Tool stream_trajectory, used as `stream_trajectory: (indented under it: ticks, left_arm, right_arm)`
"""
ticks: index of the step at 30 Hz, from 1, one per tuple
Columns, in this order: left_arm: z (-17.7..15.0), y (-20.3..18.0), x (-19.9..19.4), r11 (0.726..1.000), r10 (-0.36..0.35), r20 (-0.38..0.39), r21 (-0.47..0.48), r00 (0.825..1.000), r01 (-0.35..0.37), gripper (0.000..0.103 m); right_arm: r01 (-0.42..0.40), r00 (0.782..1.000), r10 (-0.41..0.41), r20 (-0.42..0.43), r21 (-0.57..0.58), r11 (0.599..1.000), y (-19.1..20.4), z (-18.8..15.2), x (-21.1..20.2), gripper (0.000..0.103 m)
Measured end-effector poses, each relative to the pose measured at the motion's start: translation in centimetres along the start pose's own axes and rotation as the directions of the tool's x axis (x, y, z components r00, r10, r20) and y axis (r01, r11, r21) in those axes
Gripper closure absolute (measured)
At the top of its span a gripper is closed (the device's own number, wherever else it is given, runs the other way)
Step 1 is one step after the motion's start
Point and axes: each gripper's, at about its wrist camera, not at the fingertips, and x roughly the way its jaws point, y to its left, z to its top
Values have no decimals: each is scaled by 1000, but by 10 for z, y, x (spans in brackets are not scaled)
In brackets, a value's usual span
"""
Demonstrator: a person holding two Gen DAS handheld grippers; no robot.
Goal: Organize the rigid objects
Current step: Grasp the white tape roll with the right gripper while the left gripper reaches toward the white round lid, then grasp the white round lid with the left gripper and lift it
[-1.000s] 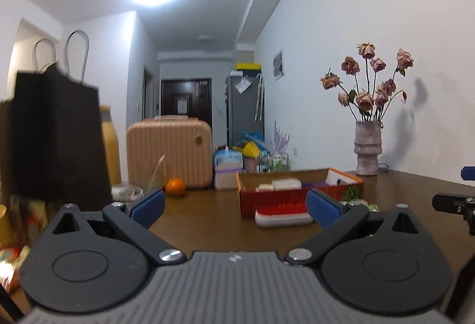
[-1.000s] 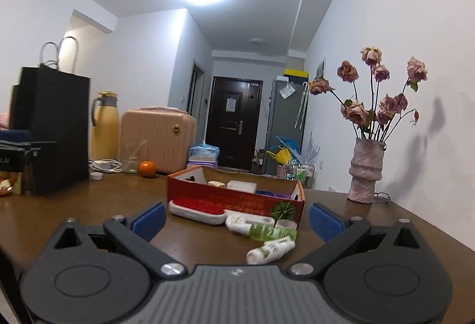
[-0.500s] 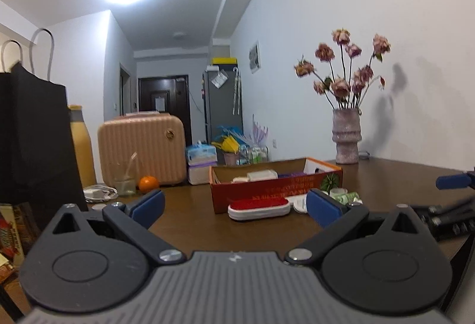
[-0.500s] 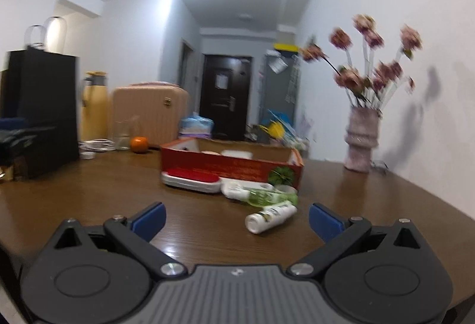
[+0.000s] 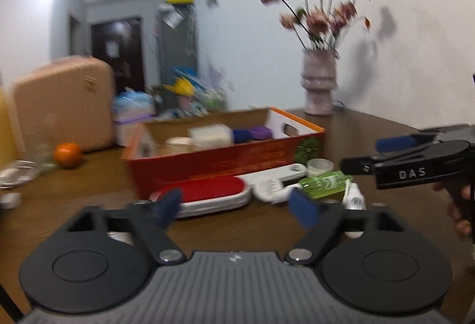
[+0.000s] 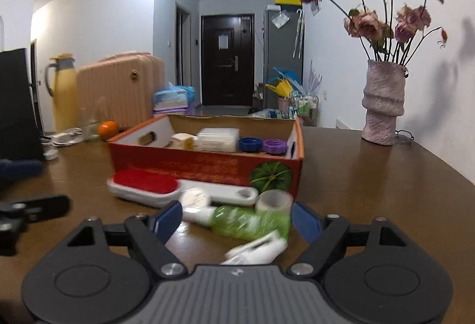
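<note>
Left wrist view: the left gripper [image 5: 239,205] sits low in the frame with its blue-padded fingers spread wide and nothing between them. Just beyond the fingers, at centre, a red-topped white brush [image 5: 207,195] lies flat on the brown table [image 5: 356,122], close against the front wall of a red cardboard box [image 5: 219,159]. To the right of the brush lie a white flat tool [image 5: 277,180], a green bottle [image 5: 323,180] and a white tube [image 5: 354,199] — all blurred, so their exact contact cannot be told. The right gripper [image 5: 359,155] enters from the right edge, seen side-on.

Right wrist view: the right gripper [image 6: 237,217] fills the lower frame, its fingers spread apart and empty. Between and just past them lie the green bottle [image 6: 249,221] and the white tube [image 6: 258,247], with a small roll of tape [image 6: 274,201] standing just beside the box's front corner [image 6: 267,172]. The brush [image 6: 142,184] lies left of centre, along the box front. Inside the box are a white case [image 6: 218,138], a blue cap [image 6: 251,144] and a purple cap [image 6: 274,145]. A vase of dried roses [image 6: 383,104] stands at the right — well apart from the box. A peach suitcase [image 6: 118,92] and an orange [image 6: 108,128] sit at the left.
</note>
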Motion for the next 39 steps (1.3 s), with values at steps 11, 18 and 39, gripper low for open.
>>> stream_trajectory:
  ticks: [11,18,39]
  left_arm:
    - [25,-38,142,992,-10,-133,124,991,26,35]
    - [13,-49,155,985,3,-211,167,978,33,49]
    - [10,-42,149,998,47,-287,47,957,-35,47]
  right_arm:
    - [-59,988,59,-145,4,998,-46,18,106,31]
    - [-133,970,140,-197,51,990,-57,5,133,40]
    - [-149,983,156,-94,73,986,-51,11,90,60]
